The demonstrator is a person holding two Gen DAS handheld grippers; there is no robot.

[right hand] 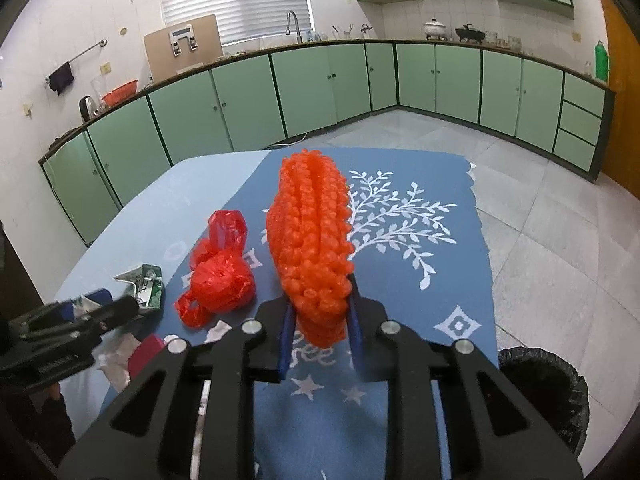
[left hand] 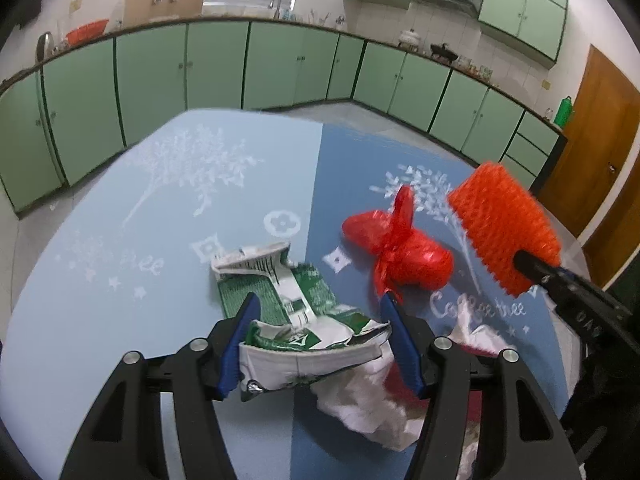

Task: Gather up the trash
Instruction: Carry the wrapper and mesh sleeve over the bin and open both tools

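Observation:
A crumpled green and white carton (left hand: 280, 292) lies between the blue pads of my left gripper (left hand: 320, 304), which presses on its torn near end. To its right a knotted red plastic bag (left hand: 400, 252) rests on the blue tablecloth. My right gripper (right hand: 320, 300) is shut on an orange foam net (right hand: 310, 236), which juts forward from the jaws above the cloth. In the left wrist view the net (left hand: 504, 228) shows at the right with the right gripper (left hand: 536, 268) behind it. The right wrist view has the red bag (right hand: 220, 276) and the left gripper (right hand: 100, 304) on its left.
White crumpled tissue (left hand: 360, 400) and something dark red lie under the left gripper near the table's edge. A bin lined with a black bag (right hand: 548, 392) stands on the floor right of the table (right hand: 460, 280). Green cabinets line the walls beyond.

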